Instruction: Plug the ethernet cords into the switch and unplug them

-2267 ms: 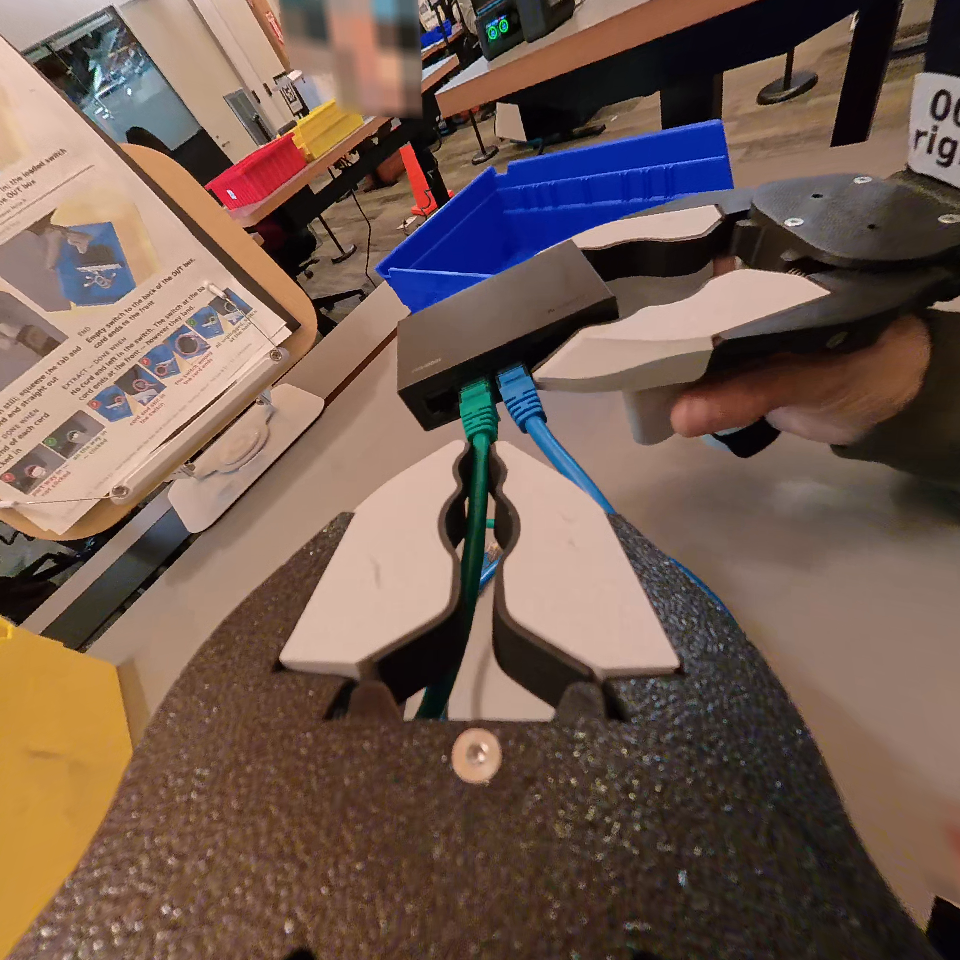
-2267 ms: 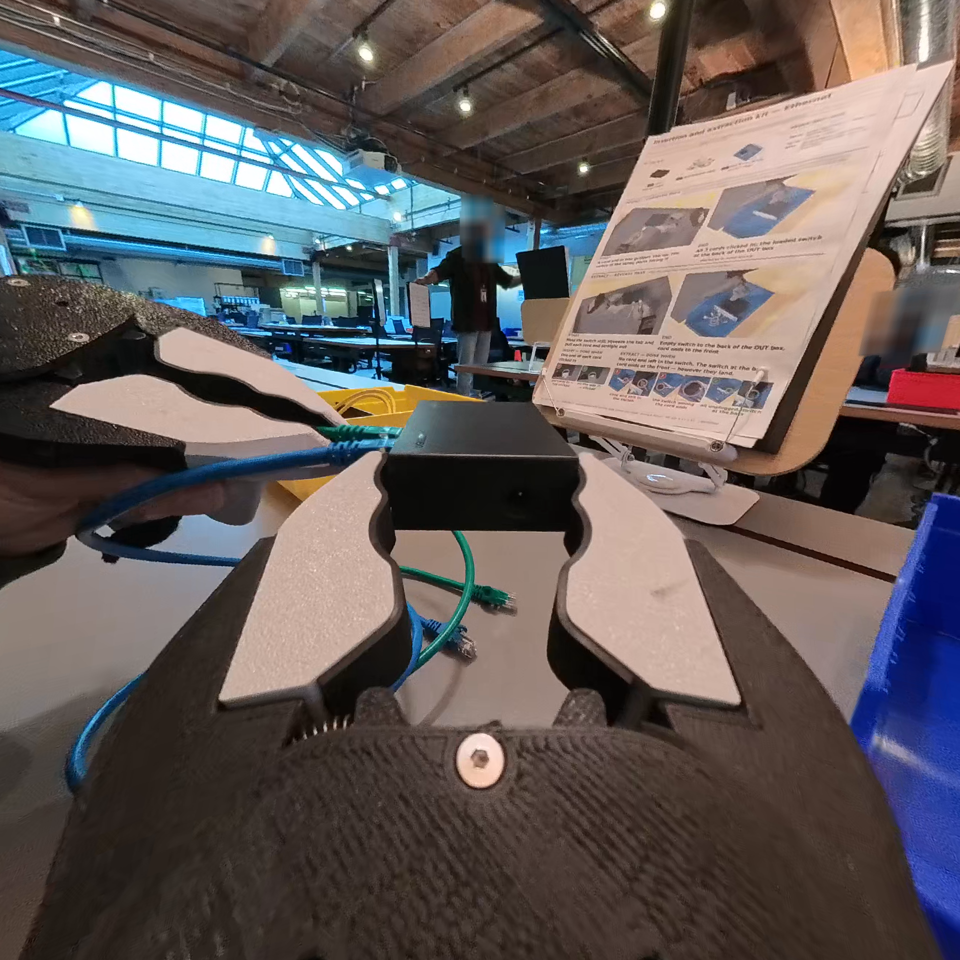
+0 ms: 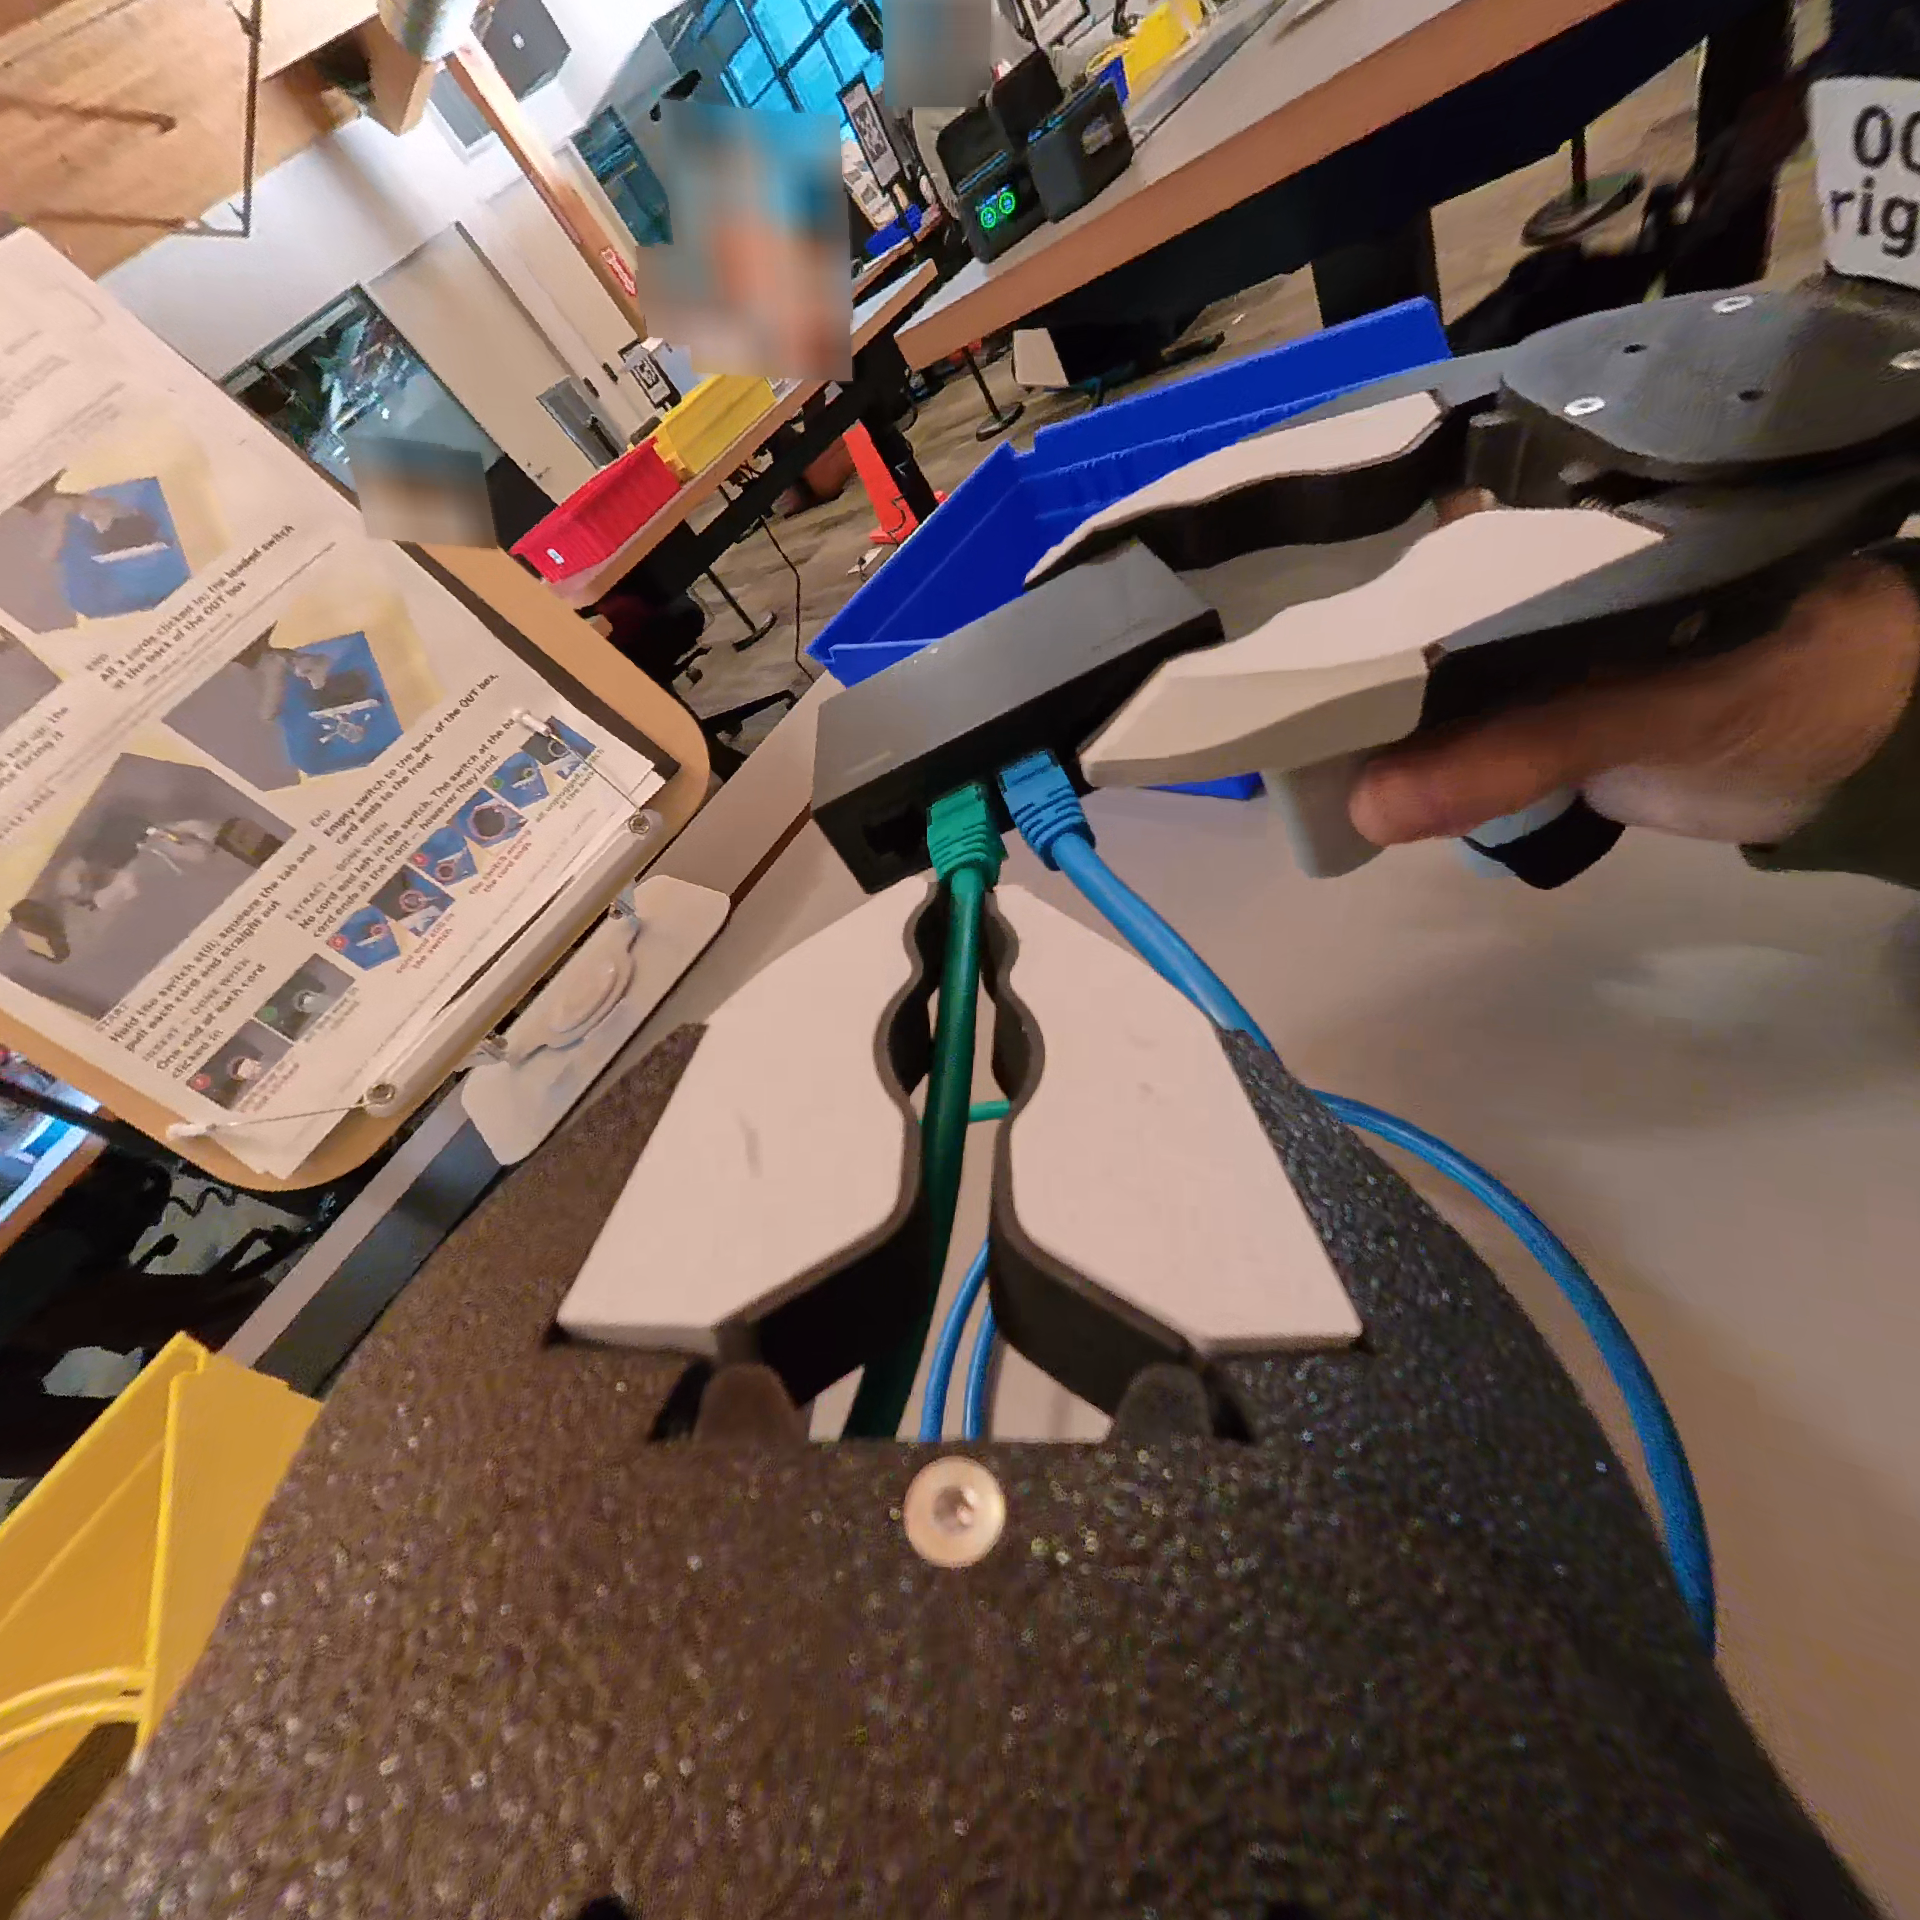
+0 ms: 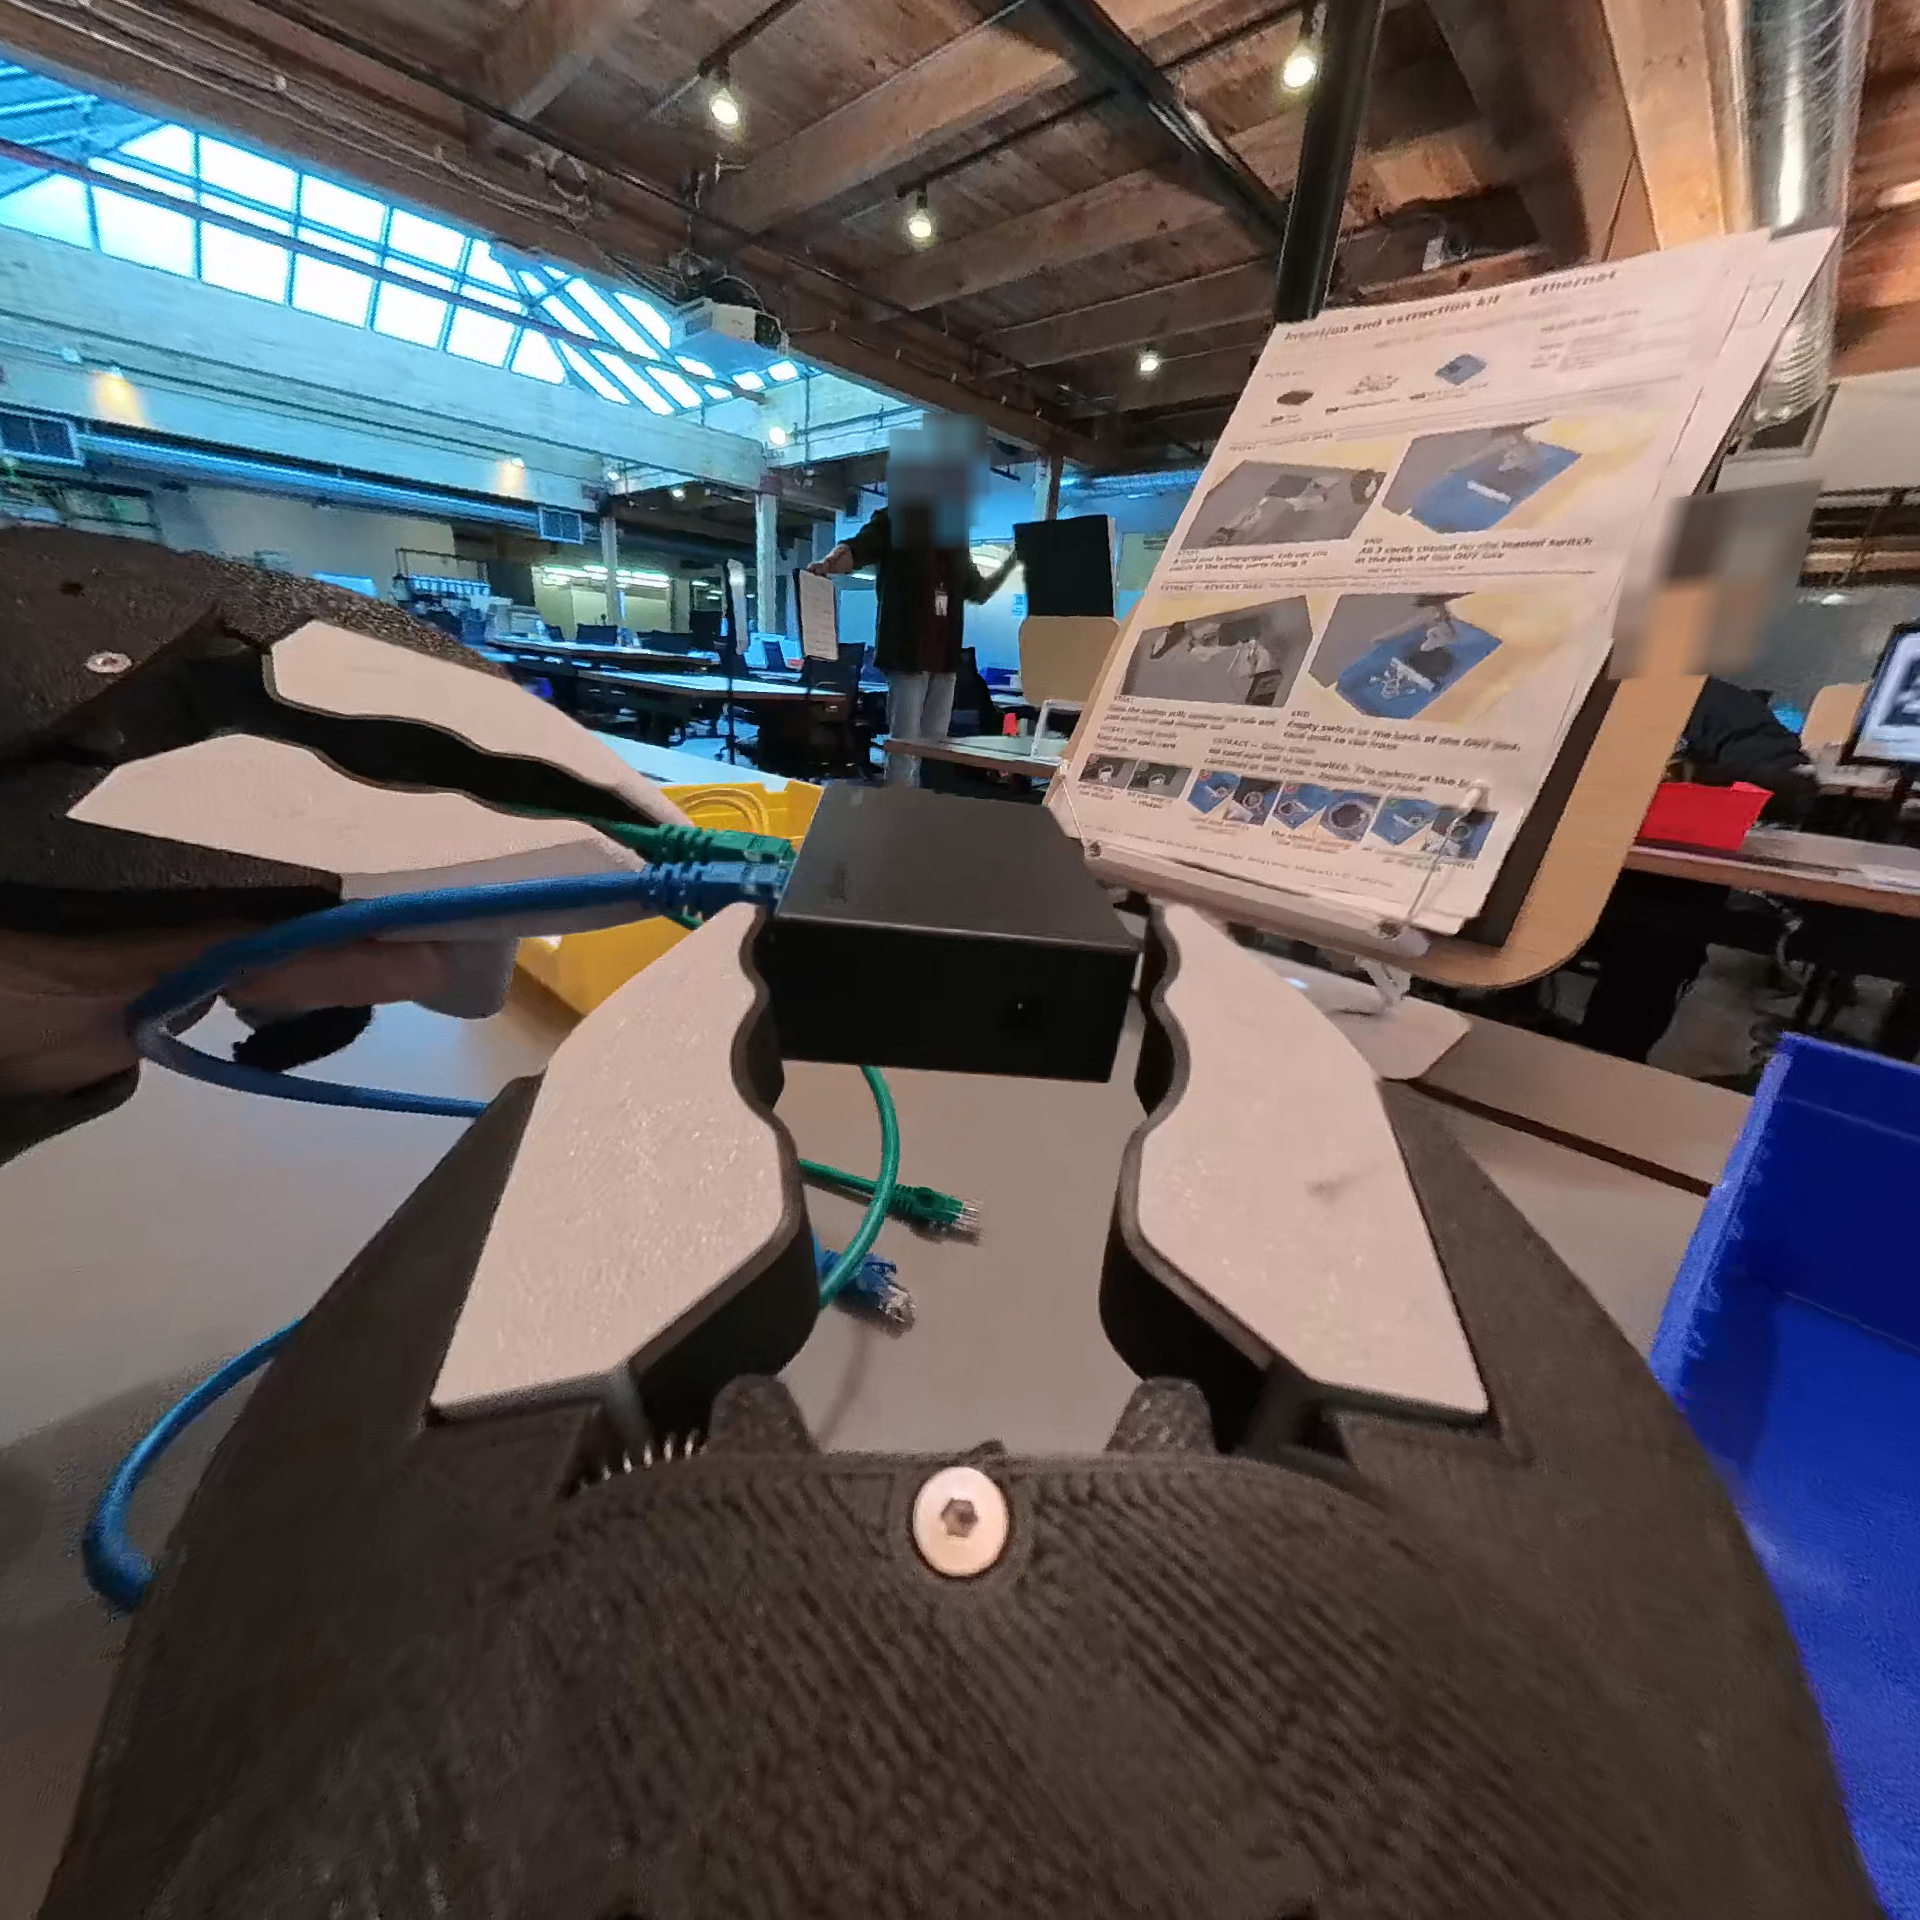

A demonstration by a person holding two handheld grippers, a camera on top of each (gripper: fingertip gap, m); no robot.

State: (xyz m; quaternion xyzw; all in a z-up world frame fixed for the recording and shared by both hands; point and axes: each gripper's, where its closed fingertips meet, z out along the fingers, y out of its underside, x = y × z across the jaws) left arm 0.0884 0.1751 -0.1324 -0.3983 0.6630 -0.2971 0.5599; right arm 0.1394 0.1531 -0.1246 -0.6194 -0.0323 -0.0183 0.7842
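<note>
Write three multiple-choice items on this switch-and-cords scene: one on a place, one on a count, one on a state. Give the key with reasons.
1. Where is the blue bin in the right wrist view?
A. right edge
B. left edge
C. under the switch

2. How many cords are plugged into the switch?
A. none
B. two
C. four

3. What is the left gripper doing?
A. open, holding nothing
B. shut on the switch
C. shut on the green cord

Key: 1 A, its blue wall fills the right edge. 2 B, the green cord and blue cord sit side by side in the ports. 3 C, its fingers close around the cord just behind the plug, while the right gripper holds the switch.
</note>
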